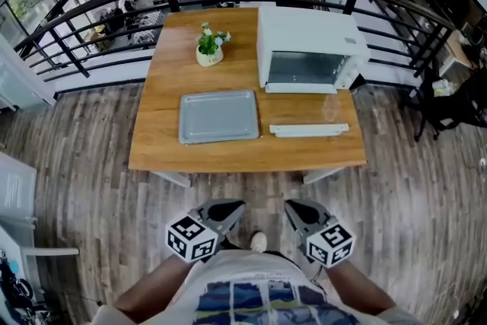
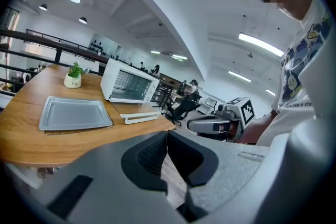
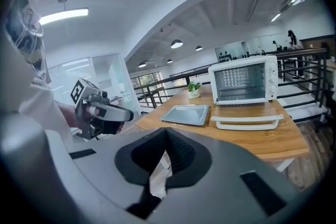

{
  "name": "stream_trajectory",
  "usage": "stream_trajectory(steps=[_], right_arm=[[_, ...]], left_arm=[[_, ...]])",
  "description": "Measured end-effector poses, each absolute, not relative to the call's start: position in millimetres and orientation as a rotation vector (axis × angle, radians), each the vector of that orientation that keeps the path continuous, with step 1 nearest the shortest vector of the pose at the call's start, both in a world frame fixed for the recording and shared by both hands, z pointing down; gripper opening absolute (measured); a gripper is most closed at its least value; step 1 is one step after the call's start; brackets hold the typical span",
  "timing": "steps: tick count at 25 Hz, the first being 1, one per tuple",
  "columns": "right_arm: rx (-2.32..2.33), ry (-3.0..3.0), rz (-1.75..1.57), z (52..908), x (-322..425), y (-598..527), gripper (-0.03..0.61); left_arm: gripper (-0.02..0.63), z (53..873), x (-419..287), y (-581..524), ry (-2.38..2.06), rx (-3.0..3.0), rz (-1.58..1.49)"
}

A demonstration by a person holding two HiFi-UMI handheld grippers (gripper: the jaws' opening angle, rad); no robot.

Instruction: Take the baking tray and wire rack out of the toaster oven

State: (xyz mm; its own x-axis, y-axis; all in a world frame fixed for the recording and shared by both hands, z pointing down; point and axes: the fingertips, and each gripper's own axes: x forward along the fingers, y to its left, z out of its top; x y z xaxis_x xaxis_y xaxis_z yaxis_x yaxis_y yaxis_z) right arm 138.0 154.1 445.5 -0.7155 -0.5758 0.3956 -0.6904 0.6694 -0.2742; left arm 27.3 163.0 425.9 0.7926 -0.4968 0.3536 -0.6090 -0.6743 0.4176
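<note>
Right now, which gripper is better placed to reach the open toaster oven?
Right, likely: the toaster oven stands ahead of the right gripper; the left gripper faces the tray.

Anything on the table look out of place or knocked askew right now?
Nothing stands out. The baking tray lies flat on the table, left of the toaster oven door, which is folded down open. The potted plant stands upright. No spill or damage shows.
</note>
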Motion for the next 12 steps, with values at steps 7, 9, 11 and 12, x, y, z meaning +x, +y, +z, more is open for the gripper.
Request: stream_trajectory(steps=[7,9,11,12], right_arm=[[1.017,-2.612,0.574,452.7,154.4,166.8,0.002],[1.009,-2.615,0.577,451.8,157.1,171.3,0.002],[0.999,-2.615,0.582,449.8,159.6,174.4,0.002],[0.996,-2.615,0.587,449.6,160.8,174.9,0.002]], left_arm=[[0.005,434.3,44.9,177.4,-0.825,2.446,0.291],[0.005,435.5,47.4,180.4,-0.832,2.441,0.288],[0.005,435.2,50.5,182.3,-0.839,2.436,0.284],[0.005,435.2,52.3,182.9,-0.840,2.435,0.284]])
